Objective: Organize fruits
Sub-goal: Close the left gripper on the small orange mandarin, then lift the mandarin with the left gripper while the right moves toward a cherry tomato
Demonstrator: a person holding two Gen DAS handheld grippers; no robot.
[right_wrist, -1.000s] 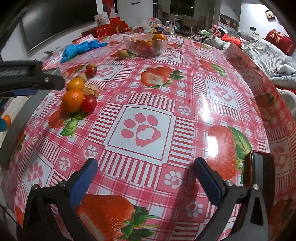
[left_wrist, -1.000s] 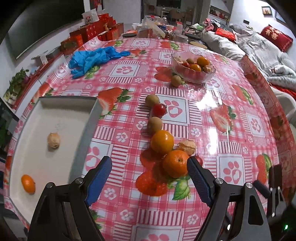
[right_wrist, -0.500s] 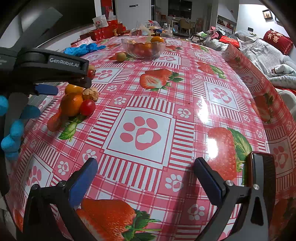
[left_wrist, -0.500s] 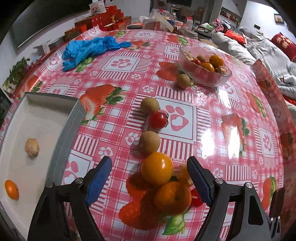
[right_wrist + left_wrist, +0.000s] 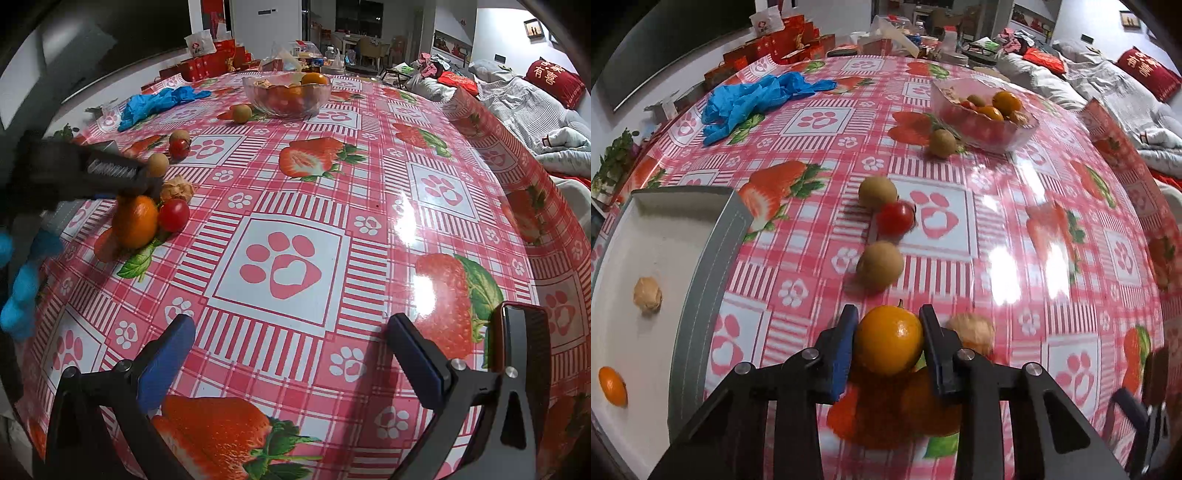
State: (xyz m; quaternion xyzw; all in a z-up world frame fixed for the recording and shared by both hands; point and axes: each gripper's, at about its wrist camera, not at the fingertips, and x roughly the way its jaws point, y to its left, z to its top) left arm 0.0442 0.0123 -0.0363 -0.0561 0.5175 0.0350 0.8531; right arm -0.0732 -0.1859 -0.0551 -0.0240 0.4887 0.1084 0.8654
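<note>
My left gripper (image 5: 888, 332) is shut on an orange (image 5: 888, 343) near the table's front. A second orange (image 5: 923, 410) lies under the gripper and shows in the right wrist view (image 5: 135, 221) beside a cherry tomato (image 5: 174, 215). A walnut (image 5: 971, 330) sits to the right. Ahead lie two brown round fruits (image 5: 880, 266) (image 5: 877, 192) and a cherry tomato (image 5: 895, 218). The grey tray (image 5: 701, 288) on the left holds a walnut (image 5: 647, 295) and a small orange (image 5: 613, 386). My right gripper (image 5: 291, 350) is open and empty over the tablecloth.
A glass bowl (image 5: 982, 110) of fruit stands at the far right, with a brown fruit (image 5: 942, 142) beside it. Blue gloves (image 5: 753, 98) lie at the far left. Red boxes and clutter line the far edge. A sofa is to the right.
My left gripper moved forward and closed on the front orange; it was open before. My right gripper stayed open and hardly moved.
</note>
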